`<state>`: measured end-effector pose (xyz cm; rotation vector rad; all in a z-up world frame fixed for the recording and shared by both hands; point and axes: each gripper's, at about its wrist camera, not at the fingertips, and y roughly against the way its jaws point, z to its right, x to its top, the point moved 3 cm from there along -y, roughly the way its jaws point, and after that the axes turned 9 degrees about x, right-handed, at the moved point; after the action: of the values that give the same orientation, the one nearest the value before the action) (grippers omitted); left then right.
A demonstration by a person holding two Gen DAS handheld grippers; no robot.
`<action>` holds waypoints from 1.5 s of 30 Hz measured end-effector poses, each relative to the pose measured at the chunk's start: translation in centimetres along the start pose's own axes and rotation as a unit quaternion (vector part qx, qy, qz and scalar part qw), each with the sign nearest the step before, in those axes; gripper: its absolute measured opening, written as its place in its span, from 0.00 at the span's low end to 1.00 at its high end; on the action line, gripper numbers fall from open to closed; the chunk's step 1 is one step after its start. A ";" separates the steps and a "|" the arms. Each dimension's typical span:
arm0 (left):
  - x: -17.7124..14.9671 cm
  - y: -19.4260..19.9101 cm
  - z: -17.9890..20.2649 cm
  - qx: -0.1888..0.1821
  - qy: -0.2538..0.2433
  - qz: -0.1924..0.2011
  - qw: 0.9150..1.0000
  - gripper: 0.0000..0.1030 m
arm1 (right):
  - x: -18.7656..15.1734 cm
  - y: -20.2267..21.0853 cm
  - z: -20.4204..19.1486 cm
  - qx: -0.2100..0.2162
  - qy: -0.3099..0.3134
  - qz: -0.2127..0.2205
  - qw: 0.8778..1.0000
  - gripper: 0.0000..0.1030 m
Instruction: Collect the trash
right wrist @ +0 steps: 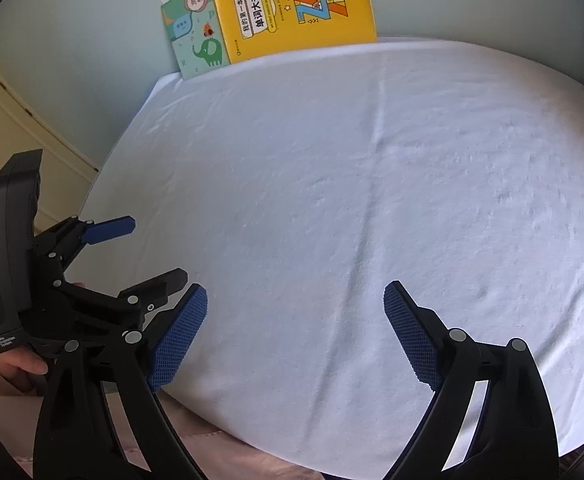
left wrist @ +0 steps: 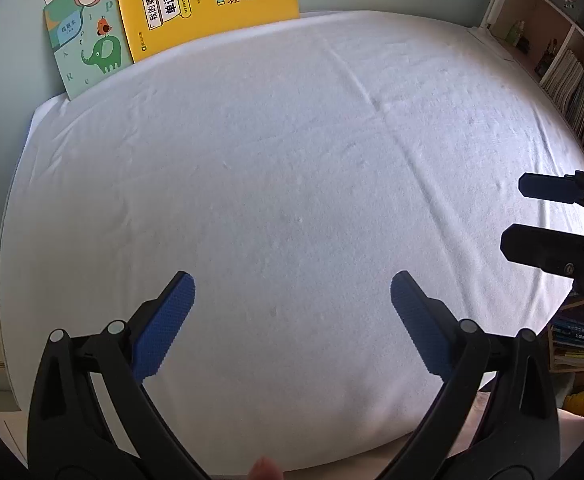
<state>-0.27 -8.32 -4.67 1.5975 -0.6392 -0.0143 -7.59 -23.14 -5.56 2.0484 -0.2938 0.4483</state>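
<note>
We see no trash on the white cloth (left wrist: 292, 184) covering the desk, so we cannot judge its handling or grasp point. Left tool (left wrist: 293, 286) and right tool (right wrist: 295, 296) hang wide, empty, above it.

A white cloth (left wrist: 292, 200) covers the worktop, matt and slightly nubbly, creased in soft ridges. At the cloth's far edge lean a yellow book (left wrist: 208, 4) and a green book (left wrist: 86, 48), both with smooth, faintly glossy paper covers. Each hand-held gripper, left (left wrist: 293, 288) and right (right wrist: 295, 300), is matt black plastic with blue, finely knurled rubbery pads (left wrist: 168, 320).
</note>
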 end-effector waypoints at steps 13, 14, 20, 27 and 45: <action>0.1 0.5 -1.7 0.008 0.012 0.006 1.000 0.93 | -0.4 0.3 -0.4 0.003 -0.026 0.032 0.999 0.87; 0.0 0.5 -1.7 0.009 0.012 0.006 1.000 0.93 | -0.4 0.3 -0.4 0.004 -0.026 0.033 0.999 0.87; 0.3 0.6 -1.9 0.014 0.006 0.010 1.000 0.93 | -0.1 0.2 -0.6 0.004 -0.026 0.039 0.999 0.87; 0.4 0.7 -1.8 0.020 -0.001 0.014 1.000 0.93 | 0.0 0.0 -0.5 0.001 -0.026 0.039 0.999 0.87; 0.6 0.5 -2.1 0.022 0.005 0.014 1.000 0.93 | 0.5 0.1 -0.6 0.001 -0.017 0.039 0.999 0.87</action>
<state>0.80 -6.62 -3.74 1.6291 -0.6590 0.0279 -7.26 -22.69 -5.05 2.0533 -0.3954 0.4623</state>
